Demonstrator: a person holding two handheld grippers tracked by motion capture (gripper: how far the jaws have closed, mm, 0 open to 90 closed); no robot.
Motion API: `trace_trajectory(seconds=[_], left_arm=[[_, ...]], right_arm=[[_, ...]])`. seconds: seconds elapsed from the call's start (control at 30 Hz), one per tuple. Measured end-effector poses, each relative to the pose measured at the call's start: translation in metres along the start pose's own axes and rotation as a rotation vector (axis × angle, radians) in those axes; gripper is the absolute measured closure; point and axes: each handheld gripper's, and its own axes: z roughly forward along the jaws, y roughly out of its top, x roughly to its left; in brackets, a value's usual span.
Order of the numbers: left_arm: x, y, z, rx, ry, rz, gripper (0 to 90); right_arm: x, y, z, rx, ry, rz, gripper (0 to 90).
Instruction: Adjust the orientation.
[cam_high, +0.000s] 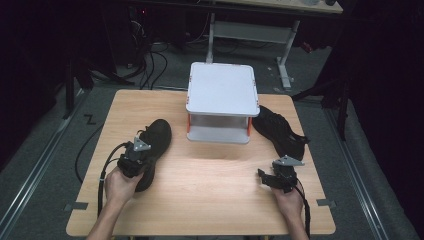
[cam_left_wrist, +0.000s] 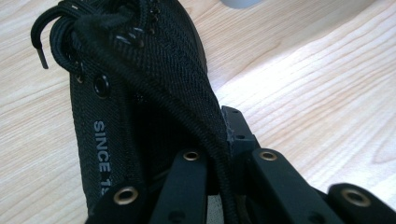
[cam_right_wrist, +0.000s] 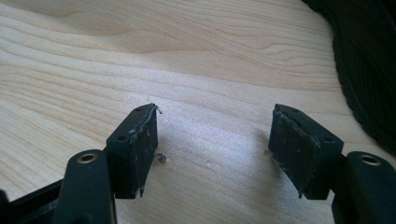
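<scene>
A black lace-up shoe (cam_high: 159, 136) lies on the left half of the wooden table (cam_high: 210, 190), toe pointing away. My left gripper (cam_high: 136, 161) sits at its heel end, shut on the shoe's black mesh collar (cam_left_wrist: 140, 70); in the left gripper view the fabric and a lace are pinched between the jaws of my left gripper (cam_left_wrist: 212, 144). A second black shoe (cam_high: 279, 132) lies at the right, beside the white stand. Near the front right, my right gripper (cam_high: 266, 178) hovers open, and in its own view the right gripper (cam_right_wrist: 215, 140) has only bare wood between the pads, with that shoe's sole (cam_right_wrist: 369, 60) at the far right.
A white two-level stand (cam_high: 222, 90) with orange corner pieces occupies the table's back middle. Cables trail from both grippers toward the front edge. Beyond the table are a dark floor, cables and a desk frame (cam_high: 285, 55).
</scene>
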Motion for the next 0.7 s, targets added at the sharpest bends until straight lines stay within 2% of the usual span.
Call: trace_trajectory(seconds=[0.27,0.47,0.7], left_arm=[[-0.007,-0.004,-0.013,-0.008,-0.023,-0.002,87.7],[-0.016,-0.004,-0.024,-0.014,-0.047,0.014,87.7],[-0.032,-0.009,-0.035,-0.006,-0.086,0.042,87.7]], right_arm=[[0.0,0.0,0.0,0.0,0.003,-0.005,33.1],[0.0,0.0,-0.001,-0.009,-0.006,-0.002,42.6],[-0.001,-0.001,-0.001,-0.014,-0.009,0.0,46.8]])
